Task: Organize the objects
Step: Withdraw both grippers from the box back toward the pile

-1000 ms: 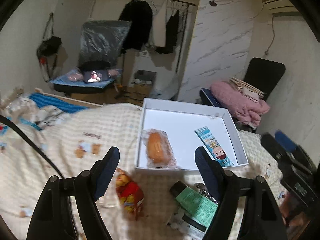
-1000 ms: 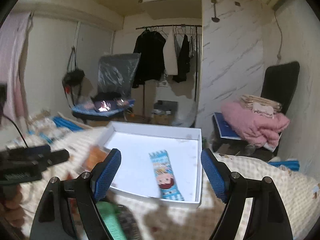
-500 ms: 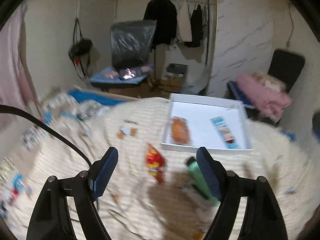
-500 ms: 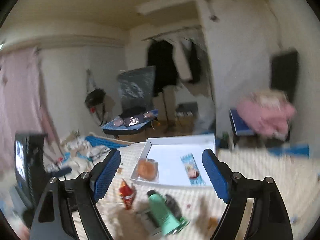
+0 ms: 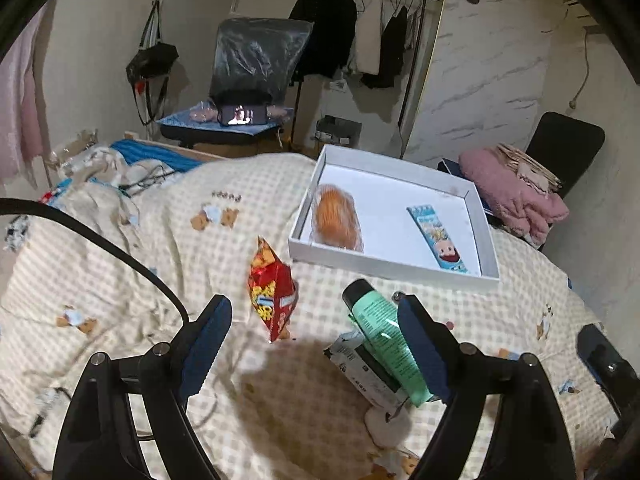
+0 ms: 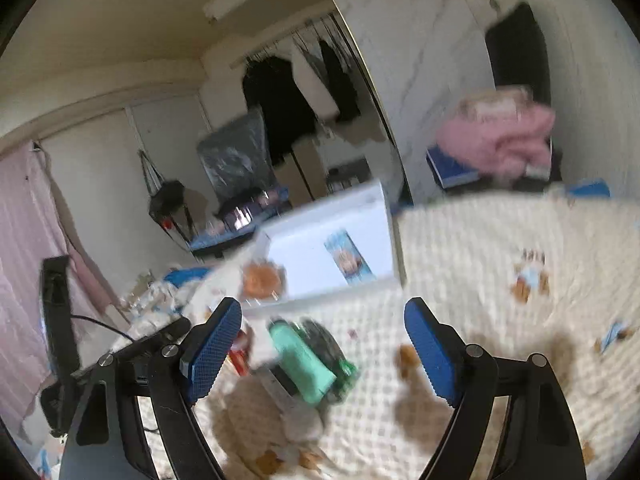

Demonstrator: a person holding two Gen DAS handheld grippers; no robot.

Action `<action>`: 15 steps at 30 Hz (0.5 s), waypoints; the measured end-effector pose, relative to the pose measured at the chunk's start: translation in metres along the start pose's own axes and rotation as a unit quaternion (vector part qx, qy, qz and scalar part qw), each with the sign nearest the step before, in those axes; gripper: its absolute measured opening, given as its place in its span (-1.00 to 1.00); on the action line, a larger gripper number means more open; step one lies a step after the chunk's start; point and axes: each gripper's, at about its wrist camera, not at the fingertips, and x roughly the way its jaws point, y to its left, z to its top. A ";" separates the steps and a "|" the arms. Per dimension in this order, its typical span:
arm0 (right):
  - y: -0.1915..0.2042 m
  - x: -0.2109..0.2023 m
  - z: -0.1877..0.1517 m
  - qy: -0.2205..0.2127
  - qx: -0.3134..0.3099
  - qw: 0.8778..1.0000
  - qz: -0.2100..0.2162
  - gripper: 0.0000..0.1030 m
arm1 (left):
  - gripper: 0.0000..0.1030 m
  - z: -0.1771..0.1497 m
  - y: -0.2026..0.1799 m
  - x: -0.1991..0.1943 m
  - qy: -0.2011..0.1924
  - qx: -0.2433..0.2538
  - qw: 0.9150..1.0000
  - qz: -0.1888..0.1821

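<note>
Two items sit in the white box (image 5: 394,266); red snack bag (image 5: 270,294) and green tube (image 5: 380,332) wait beside it, both grippers' fingers (image 5: 206,338) wide, empty.

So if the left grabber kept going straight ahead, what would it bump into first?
Probably the red snack bag, standing on the checked blanket between the open left gripper's fingers. The green tube lies close to the right finger, though depth is hard to judge.
</note>
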 end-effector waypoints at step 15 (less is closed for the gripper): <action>-0.033 0.056 -0.035 0.080 0.151 0.984 0.043 0.64 | 0.68 -0.031 0.026 0.054 0.081 -0.058 0.993 -0.057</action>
